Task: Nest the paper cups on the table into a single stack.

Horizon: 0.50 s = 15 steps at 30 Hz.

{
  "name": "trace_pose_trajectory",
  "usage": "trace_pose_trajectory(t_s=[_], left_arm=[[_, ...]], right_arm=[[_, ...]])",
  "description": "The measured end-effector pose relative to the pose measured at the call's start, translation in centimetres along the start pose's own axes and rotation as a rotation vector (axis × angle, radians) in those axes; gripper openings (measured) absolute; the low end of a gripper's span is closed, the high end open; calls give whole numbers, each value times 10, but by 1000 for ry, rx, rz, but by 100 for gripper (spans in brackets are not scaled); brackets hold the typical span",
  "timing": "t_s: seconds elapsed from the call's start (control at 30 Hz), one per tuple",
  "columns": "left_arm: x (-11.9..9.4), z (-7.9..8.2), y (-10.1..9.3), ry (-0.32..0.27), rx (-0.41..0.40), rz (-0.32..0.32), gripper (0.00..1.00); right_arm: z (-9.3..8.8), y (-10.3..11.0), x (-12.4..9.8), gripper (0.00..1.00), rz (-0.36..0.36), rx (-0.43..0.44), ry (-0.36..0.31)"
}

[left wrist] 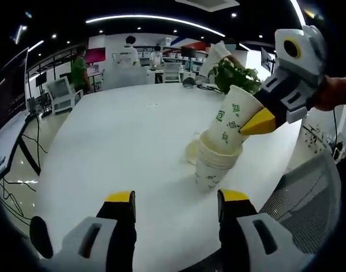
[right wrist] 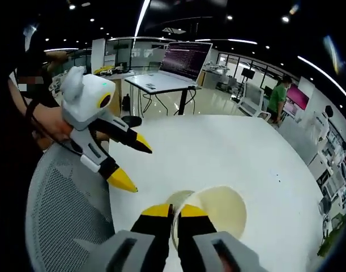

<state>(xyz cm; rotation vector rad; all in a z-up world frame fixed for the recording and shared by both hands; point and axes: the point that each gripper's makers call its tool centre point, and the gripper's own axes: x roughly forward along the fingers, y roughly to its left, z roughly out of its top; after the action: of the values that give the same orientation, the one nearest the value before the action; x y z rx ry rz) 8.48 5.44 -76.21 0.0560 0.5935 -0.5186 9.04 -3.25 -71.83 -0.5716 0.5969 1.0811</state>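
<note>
Left gripper view: right gripper (left wrist: 257, 122) pinched the rim of a tilted paper cup (left wrist: 232, 122) seated in the stack (left wrist: 213, 164) on the white bench (left wrist: 122, 141). Right gripper view showed the cup's inside (right wrist: 215, 211) and the left gripper (right wrist: 136, 164), jaws apart, holding nothing.

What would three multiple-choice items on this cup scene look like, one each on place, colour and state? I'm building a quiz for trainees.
1. Where does the cup stack stand?
A. on the white table
B. on the mesh chair
C. on the floor

2. What colour is the print on the held cup?
A. red
B. green
C. blue

3. How are the left gripper jaws?
A. shut on a cup
B. shut on nothing
C. open

Answers:
1 A, its base rests on the white tabletop.
2 B, green marks show on its side.
3 C, a wide gap separates the yellow tips, while the right gripper pinches the cup rim.
</note>
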Motion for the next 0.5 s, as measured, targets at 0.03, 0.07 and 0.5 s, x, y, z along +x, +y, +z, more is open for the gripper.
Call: trace_pose_trajectory(t_s=[0.03, 0.07, 0.5], left_arm=[[0, 0, 0, 0, -1, 0, 57], [0, 0, 0, 0, -2, -1, 58], [3, -4, 2, 8, 3, -5, 57]], right_arm=[[0, 1, 1, 1, 1, -1, 4], [0, 2, 1, 1, 2, -2, 5], [0, 10, 10, 2, 18, -15, 17]])
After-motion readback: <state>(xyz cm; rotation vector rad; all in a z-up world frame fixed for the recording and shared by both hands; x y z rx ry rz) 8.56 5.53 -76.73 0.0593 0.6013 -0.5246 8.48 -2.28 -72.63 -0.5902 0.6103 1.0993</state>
